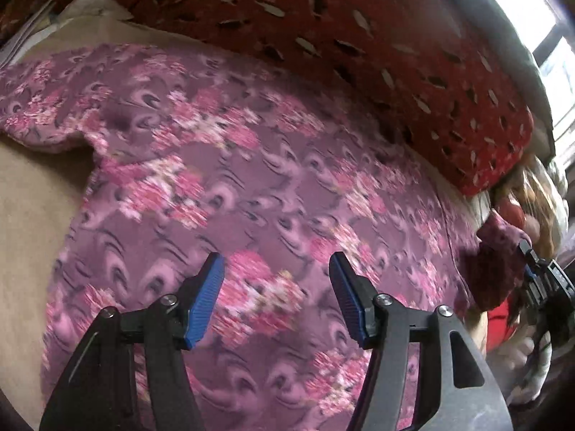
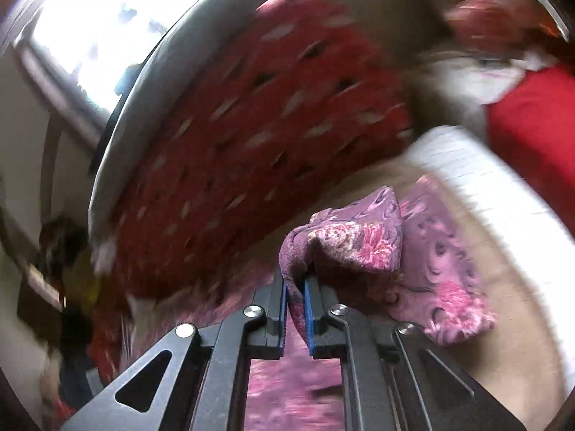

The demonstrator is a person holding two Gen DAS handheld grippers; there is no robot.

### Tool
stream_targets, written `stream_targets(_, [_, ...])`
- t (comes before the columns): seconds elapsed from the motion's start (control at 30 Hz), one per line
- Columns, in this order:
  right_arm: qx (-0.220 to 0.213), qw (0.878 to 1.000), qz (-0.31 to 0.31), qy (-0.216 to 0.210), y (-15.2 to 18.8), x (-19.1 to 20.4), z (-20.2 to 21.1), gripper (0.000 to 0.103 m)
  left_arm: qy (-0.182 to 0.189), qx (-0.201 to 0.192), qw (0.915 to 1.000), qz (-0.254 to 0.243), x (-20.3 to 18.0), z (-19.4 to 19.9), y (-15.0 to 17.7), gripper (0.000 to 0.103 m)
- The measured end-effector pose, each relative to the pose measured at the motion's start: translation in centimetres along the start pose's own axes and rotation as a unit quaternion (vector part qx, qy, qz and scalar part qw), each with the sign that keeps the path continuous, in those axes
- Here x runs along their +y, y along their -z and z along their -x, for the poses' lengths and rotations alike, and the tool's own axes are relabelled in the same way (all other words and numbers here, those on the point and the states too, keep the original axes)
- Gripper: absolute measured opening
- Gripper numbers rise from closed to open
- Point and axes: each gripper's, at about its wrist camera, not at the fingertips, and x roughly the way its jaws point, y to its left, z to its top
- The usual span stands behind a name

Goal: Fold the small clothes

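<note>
A purple garment with pink flowers [image 1: 251,165] lies spread on a beige surface [image 1: 25,222]. My left gripper [image 1: 276,298] hovers above its middle, jaws open, nothing between the blue pads [image 1: 203,301]. At the right edge of the left wrist view, my right gripper [image 1: 528,269] pinches a bunched corner of the cloth. In the right wrist view my right gripper [image 2: 296,312] is shut on a fold of the flowered garment [image 2: 352,244], which is lifted off the surface, the rest trailing below.
A dark red cushion with pale leaf marks [image 1: 359,46] borders the far side of the garment. A bright window [image 2: 107,32] lies beyond it. A person's red and white clothing [image 2: 532,136] shows at the right. Beige surface stretches to the left of the garment.
</note>
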Motion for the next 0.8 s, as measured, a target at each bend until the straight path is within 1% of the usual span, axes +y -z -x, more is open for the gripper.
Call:
stream_targets(0.07, [0.022, 0.999, 0.022, -0.022, 1.3, 3.5, -2.6, 0.008, 0.01, 0.003, 0.9998, 0.017, 1.0, 0.2, -0.4, 0.059])
stream_targets(0.13, [0.047, 0.997, 0.047, -0.042, 2.8, 7.1, -5.0, 0.008, 0.028, 0.007, 0.9989, 0.036, 2.3, 0.5, -1.0, 0.059])
stream_targets(0.17, [0.062, 0.995, 0.064, -0.051, 3.9, 8.8, -6.1, 0.009, 0.031, 0.005, 0.9986, 0.042, 2.7, 0.7, -1.3, 0.059])
stream_targets(0.2, [0.076, 0.992, 0.078, -0.06, 4.8, 10.4, -7.2, 0.012, 0.032, 0.002, 0.9984, 0.046, 3.1, 1.0, -1.5, 0.059])
stream_targets(0.27, [0.124, 0.984, 0.108, -0.074, 7.7, 13.7, -10.0, 0.015, 0.036, -0.003, 0.9981, 0.05, 4.0, 1.7, -1.9, 0.059])
stream_targets(0.3, [0.14, 0.981, 0.115, -0.072, 8.9, 14.4, -10.8, 0.016, 0.042, -0.002, 0.9978, 0.052, 4.4, 1.9, -2.1, 0.06])
stream_targets(0.33, [0.169, 0.975, 0.127, -0.069, 10.9, 15.5, -12.3, 0.016, 0.046, 0.0, 0.9975, 0.053, 4.6, 2.0, -2.2, 0.06])
stream_targets(0.37, [0.187, 0.971, 0.133, -0.068, 12.0, 16.0, -13.1, 0.017, 0.051, 0.002, 0.9973, 0.053, 4.9, 2.0, -2.3, 0.06])
stream_targets(0.4, [0.21, 0.966, 0.14, -0.063, 13.7, 16.4, -13.8, 0.023, 0.054, 0.004, 0.9971, 0.054, 5.0, 2.0, -2.3, 0.06])
stream_targets(0.47, [0.245, 0.957, 0.147, -0.056, 15.9, 16.2, -14.0, 0.033, 0.063, 0.012, 0.9964, 0.055, 5.2, 1.8, -2.3, 0.06])
stream_targets(0.5, [0.255, 0.954, 0.15, -0.054, 16.7, 16.1, -13.8, 0.034, 0.074, 0.021, 0.9956, 0.053, 5.1, 1.6, -2.3, 0.06])
stream_targets(0.57, [0.255, 0.953, 0.155, -0.056, 17.6, 15.8, -12.5, 0.035, 0.1, 0.04, 0.993, 0.049, 4.3, 1.1, -2.1, 0.06])
stream_targets(0.6, [0.254, 0.953, 0.152, -0.063, 17.5, 15.6, -11.8, 0.035, 0.111, 0.047, 0.9919, 0.038, 3.6, 0.9, -1.9, 0.06])
stream_targets(0.67, [0.236, 0.958, 0.151, -0.058, 17.0, 14.9, -10.3, 0.038, 0.112, 0.047, 0.9924, 0.019, 2.5, 1.2, -1.6, 0.06])
stream_targets(0.73, [0.21, 0.968, 0.135, -0.039, 15.5, 13.9, -9.2, 0.039, 0.113, 0.049, 0.9924, -0.003, 1.2, 1.2, -1.3, 0.069])
stream_targets(0.77, [0.196, 0.974, 0.113, -0.033, 14.8, 13.1, -8.7, 0.039, 0.105, 0.053, 0.9929, -0.012, 0.6, 0.9, -1.1, 0.079])
stream_targets(0.8, [0.183, 0.978, 0.091, -0.03, 14.1, 12.1, -8.1, 0.039, 0.094, 0.057, 0.9938, -0.019, 0.2, 0.6, -0.9, 0.08])
